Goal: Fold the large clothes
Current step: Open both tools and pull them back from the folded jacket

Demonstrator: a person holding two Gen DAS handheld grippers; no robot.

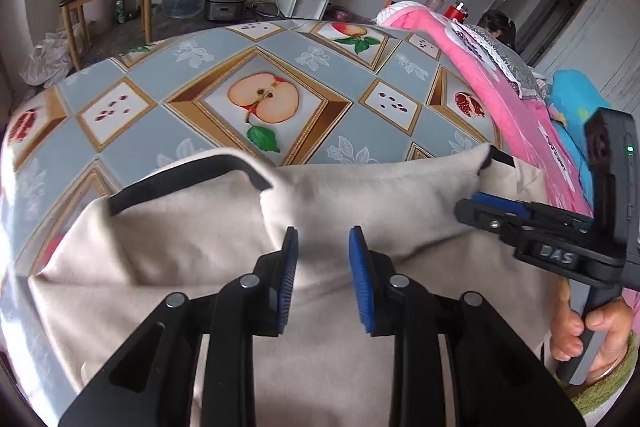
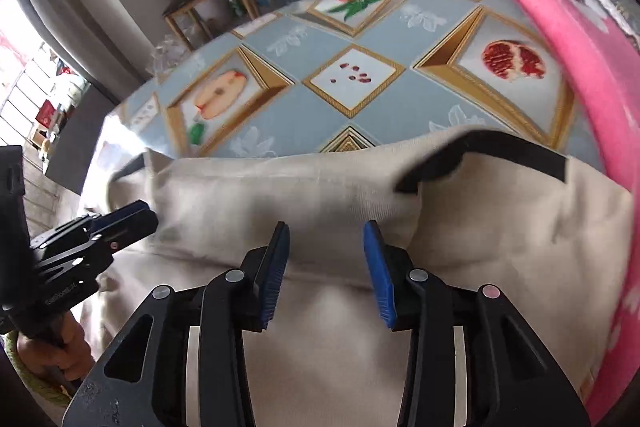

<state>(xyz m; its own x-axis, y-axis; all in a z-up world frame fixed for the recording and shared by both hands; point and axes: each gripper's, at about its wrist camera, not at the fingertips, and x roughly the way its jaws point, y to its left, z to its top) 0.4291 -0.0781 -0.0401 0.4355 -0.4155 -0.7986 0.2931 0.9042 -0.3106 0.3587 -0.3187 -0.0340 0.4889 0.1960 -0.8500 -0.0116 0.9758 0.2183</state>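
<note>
On the table (image 1: 132, 83), a beige garment (image 1: 360, 195) lies under both tools, left (image 1: 323, 239) and right (image 2: 326, 233), jaws apart, gripping nothing.

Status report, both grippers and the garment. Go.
Left gripper open, nothing clamped. Right gripper open too. Beige garment rumpled on the fruit-print tablecloth. Pink blanket crowds its right edge.

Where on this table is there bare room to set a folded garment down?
The far half of the tablecloth is bare, between the beige garment and the table's far edge. The near half is covered by the garment, and the pink blanket crowds the right side.
</note>
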